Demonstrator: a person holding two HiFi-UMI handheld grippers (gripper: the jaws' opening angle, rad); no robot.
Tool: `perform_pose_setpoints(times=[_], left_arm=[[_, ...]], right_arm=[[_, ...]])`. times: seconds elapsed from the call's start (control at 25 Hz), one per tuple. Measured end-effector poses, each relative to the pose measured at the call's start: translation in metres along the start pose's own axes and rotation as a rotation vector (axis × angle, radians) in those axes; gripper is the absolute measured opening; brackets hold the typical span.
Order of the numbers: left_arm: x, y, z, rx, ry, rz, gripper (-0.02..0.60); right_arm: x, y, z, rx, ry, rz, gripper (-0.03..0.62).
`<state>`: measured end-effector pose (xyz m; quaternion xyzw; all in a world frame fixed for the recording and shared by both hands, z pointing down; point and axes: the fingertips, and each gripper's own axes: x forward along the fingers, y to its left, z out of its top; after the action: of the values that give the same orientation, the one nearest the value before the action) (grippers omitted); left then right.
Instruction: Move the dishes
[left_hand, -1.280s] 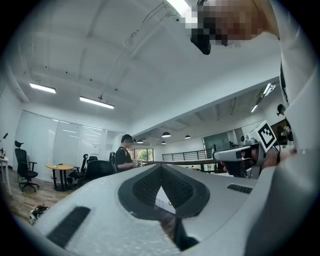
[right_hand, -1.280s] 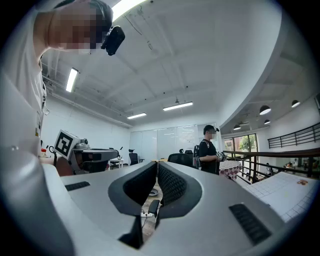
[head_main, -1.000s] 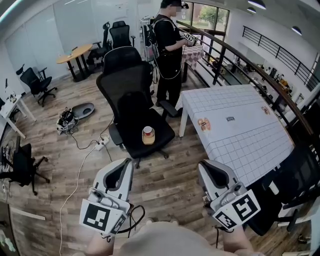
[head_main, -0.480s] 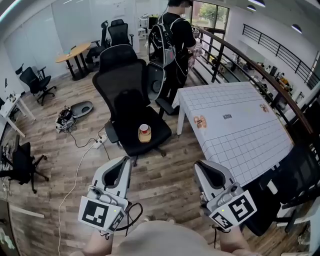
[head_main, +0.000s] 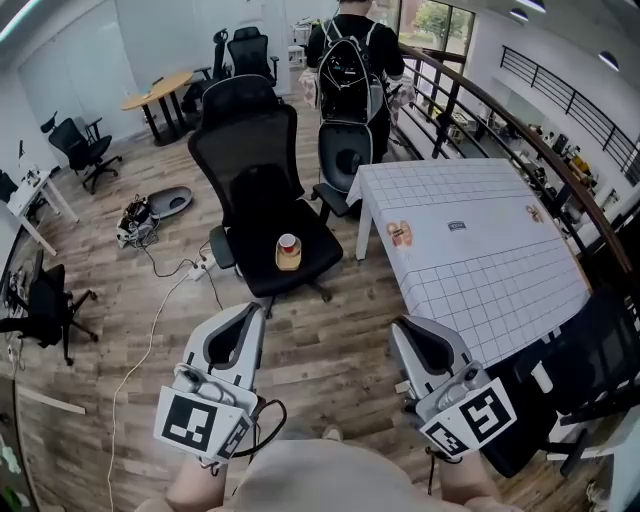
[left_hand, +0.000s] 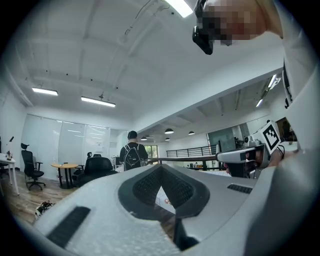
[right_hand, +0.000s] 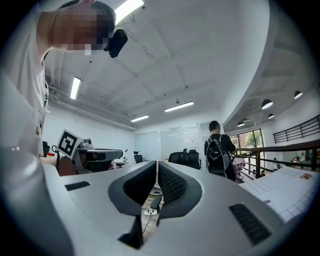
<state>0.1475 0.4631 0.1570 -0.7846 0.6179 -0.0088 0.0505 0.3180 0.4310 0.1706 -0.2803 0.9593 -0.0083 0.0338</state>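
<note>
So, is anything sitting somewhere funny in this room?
Yes. A yellow dish with a small cup in it sits on the seat of the black office chair, not on the checked table beside it. A tangle of cables and gear also lies on the floor.

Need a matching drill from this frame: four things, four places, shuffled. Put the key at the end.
Things
1. cup and dish
2. person with backpack
3. round wooden table
4. power strip

Places
A. on the wood floor, just left of the black office chair
B. far back left of the room
C. on the black office chair's seat
D. standing beyond the far end of the checked table

Pairs: 1-C, 2-D, 3-B, 4-A
</note>
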Motion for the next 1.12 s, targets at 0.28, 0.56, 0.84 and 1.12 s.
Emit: perform_pose_setpoints(times=[0.28,0.56,0.84,1.12], left_arm=[[0.012,-0.017,0.004,0.001,0.025,0.001,0.014],[0.047,-0.022,-0.007,-0.022,0.012,-0.009,0.014],[0.077,0.021,-0.043,0.024,0.008,-0.03,0.014],[0.141,0.059,-0.046,0.031,-0.018,-0.071,0.014]], right_arm=[[-0.009,-0.011,0.006,0.001,-0.001,0.022,0.028],[-0.003,-0.046,-0.002,-0.001,0.009,0.015,0.028],[0.049,-0.055,-0.037,-0.013,0.023,-0.004,0.028],[0.106,-0.101,-0.047,-0.028,0.038,-0.035,0.028]])
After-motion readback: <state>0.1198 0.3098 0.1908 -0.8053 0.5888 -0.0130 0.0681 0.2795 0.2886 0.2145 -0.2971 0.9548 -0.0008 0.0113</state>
